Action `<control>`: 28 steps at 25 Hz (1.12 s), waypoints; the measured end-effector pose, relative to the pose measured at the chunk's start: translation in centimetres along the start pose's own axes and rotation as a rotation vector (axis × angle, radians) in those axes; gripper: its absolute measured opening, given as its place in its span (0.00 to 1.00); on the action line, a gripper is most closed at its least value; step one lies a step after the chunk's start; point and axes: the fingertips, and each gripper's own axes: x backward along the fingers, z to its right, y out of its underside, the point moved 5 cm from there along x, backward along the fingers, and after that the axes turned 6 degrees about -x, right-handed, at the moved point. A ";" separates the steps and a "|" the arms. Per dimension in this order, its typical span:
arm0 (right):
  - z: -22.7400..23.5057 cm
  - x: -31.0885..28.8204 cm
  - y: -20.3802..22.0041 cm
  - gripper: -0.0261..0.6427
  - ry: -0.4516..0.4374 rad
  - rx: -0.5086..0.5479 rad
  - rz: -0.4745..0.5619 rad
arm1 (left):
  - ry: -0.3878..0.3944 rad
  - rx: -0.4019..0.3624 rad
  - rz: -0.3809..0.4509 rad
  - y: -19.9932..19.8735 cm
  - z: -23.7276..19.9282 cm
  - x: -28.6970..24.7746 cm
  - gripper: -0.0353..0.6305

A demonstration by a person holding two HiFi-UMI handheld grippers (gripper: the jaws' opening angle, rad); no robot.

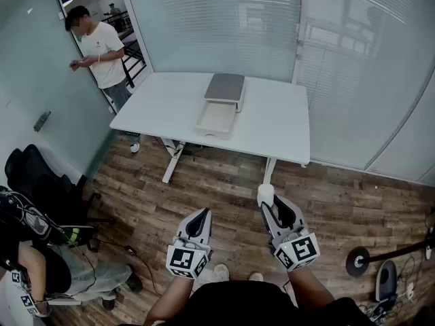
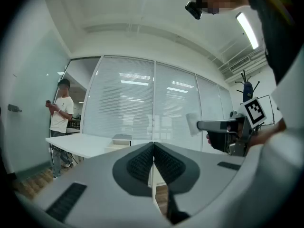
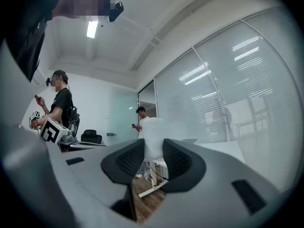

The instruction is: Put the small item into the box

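— Starting with the left gripper point(image 1: 201, 212)?

— Held low over the wooden floor point(image 1: 224, 175), well short of the white table point(image 1: 279, 124). Pressed together at the jaws: in the left gripper view, ribbed pads flat against each other, with nothing caught between.

— And the right gripper point(image 1: 267, 206)?

— Held just beside the left one, at about the same height, also above the floor. Pinching the small white item point(image 1: 265, 194) between its pads. In the right gripper view, shows as a pale upright block, gripped at its lower part and rising above the jaw tips.

— So not yet in the box point(image 1: 221, 107)?

— No. Sits near the middle of the table, well apart from both grippers. Has a grey top point(image 1: 225, 87) at the far end and a pale tray point(image 1: 215, 119) drawn out toward the near edge.

— Anything else worth noting?

— Behind the table, a glass wall point(image 1: 224, 19) with blinds. By the doorway at far left, a person in a white T-shirt point(image 1: 98, 49), on foot, hands up at chest height. Nearer along the left wall, a black chair point(image 1: 34, 175), and at the lower left corner a seated person point(image 1: 41, 267), only partly in view.
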 end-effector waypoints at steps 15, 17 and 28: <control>-0.9 -5.6 1.5 0.24 0.046 -0.028 -0.003 | 0.049 0.007 0.003 0.8 -5.8 -2.2 0.07; -1.1 -6.4 1.6 0.25 0.060 -0.033 0.006 | 0.065 0.007 0.001 0.9 -6.8 -2.3 0.07; 0.3 -10.8 1.6 0.25 0.061 -0.017 0.010 | 0.067 0.019 -0.005 2.0 -10.6 -5.2 0.07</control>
